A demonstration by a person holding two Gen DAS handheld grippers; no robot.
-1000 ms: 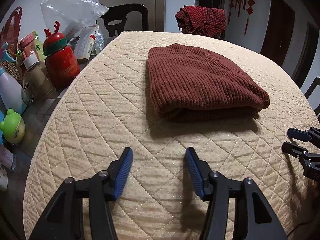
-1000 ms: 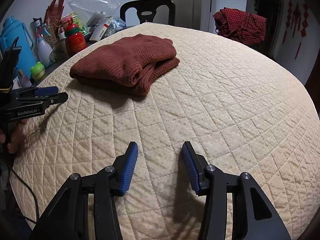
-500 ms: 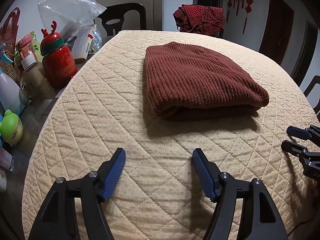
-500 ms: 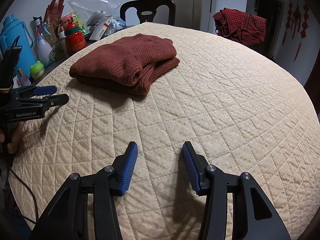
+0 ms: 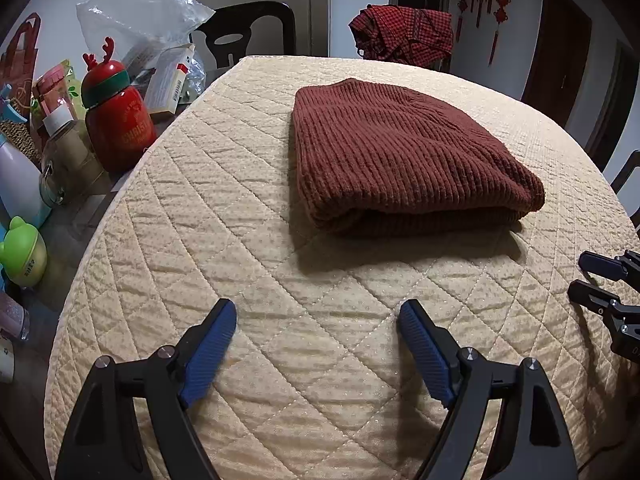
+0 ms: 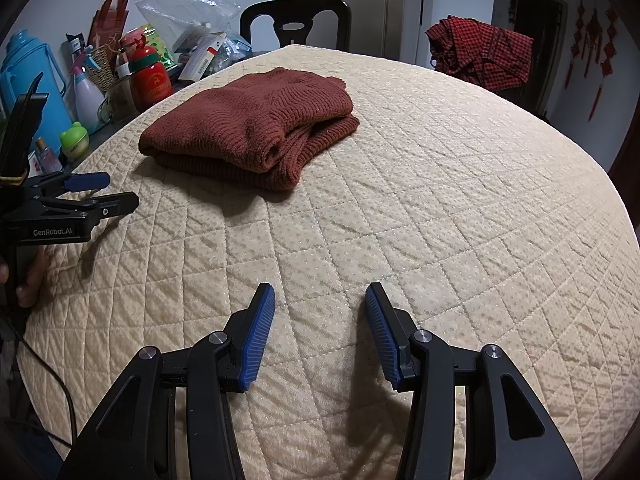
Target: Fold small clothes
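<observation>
Here, in the left wrist view, the left gripper (image 5: 316,314) hangs just above the quilted cream table cover (image 5: 224,208) with its blue-padded jaws spread wide and nothing between them. The folded rust-brown knit sweater (image 5: 400,152) lies on the cover ahead of it, apart from the fingertips, its thick folded edge facing the camera. Off the cover's left edge stands a crowd of containers: a red bottle (image 5: 118,116) with a green band and antlers on its cap, a clear bottle (image 5: 68,156) with a white cap just beside it, and a small green frog-shaped pot (image 5: 22,252) nearer the camera. What is in them cannot be told. A crumpled clear plastic bag (image 5: 136,20) sits behind, with white cartons at its mouth. The tips of the right gripper (image 5: 596,280) show at the right edge.

In the right wrist view, the right gripper (image 6: 320,300) is likewise released, jaws parted over bare cover (image 6: 460,200). The sweater (image 6: 252,128) lies ahead and to the left, well apart. The left gripper (image 6: 116,190) shows at the left edge, holding nothing. A blue thermos jug (image 6: 24,76) stands at the far left, and a red checked garment (image 6: 484,54) hangs over a chair beyond the table.
</observation>
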